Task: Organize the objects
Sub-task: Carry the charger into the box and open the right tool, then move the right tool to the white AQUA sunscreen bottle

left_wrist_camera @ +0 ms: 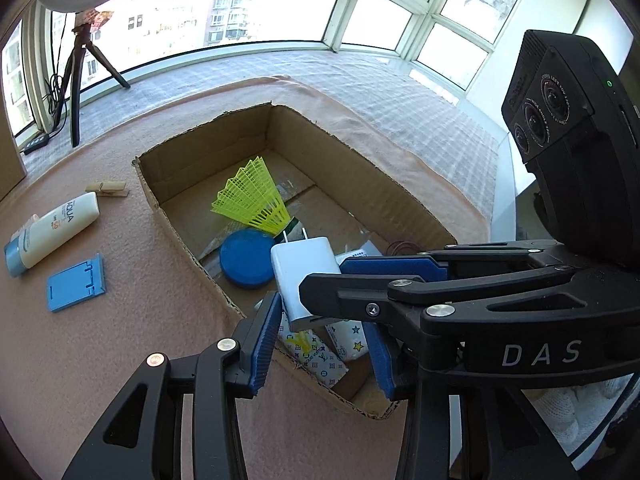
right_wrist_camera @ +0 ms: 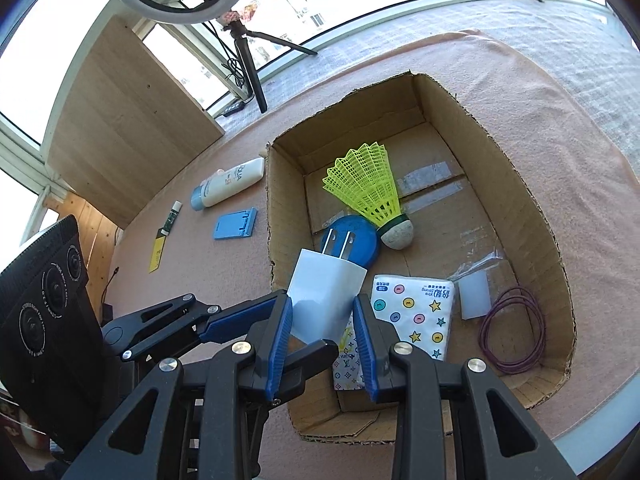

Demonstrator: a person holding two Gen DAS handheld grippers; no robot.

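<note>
Pink cloth (right_wrist_camera: 520, 128); shuttlecock (right_wrist_camera: 366, 188), tissues (right_wrist_camera: 412, 316) in box (right_wrist_camera: 560, 264).

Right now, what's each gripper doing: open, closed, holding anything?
Left gripper: open, pads off the charger.
Right gripper: closed on the white charger, held over the cardboard box.
</note>
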